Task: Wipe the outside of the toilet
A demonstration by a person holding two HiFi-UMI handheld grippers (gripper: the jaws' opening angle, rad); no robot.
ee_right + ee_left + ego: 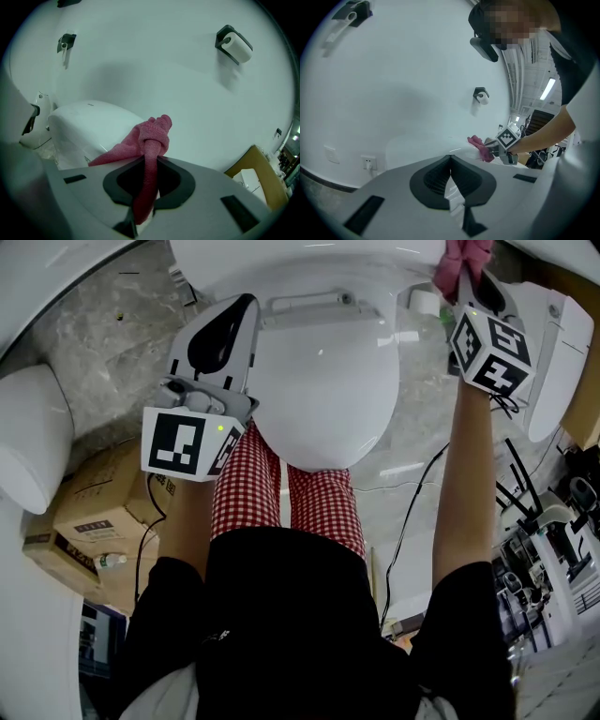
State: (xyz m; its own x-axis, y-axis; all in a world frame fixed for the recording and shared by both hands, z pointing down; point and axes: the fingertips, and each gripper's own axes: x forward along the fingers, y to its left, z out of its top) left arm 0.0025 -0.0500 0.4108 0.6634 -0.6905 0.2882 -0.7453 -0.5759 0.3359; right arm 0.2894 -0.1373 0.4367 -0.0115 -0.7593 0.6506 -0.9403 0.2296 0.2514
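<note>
As the head view shows, the cloth (462, 257) is gripped by the right gripper (466, 282) at the toilet (323, 399) tank's right rear, so the unwiped tank lies left of its jaws. The left gripper (246, 306) is held by the seat hinge.
Left gripper view: jaws closed, nothing held.
Right gripper view: cloth pinched, knot fwd; cloth-tank contact can't be told.

No text readable. Dark print on the cardboard box (94, 507) at 8 o'clock in the head view, too small to make out. Faint mark on the toilet tank (89, 117) at 9 o'clock in the right gripper view, also illegible
</note>
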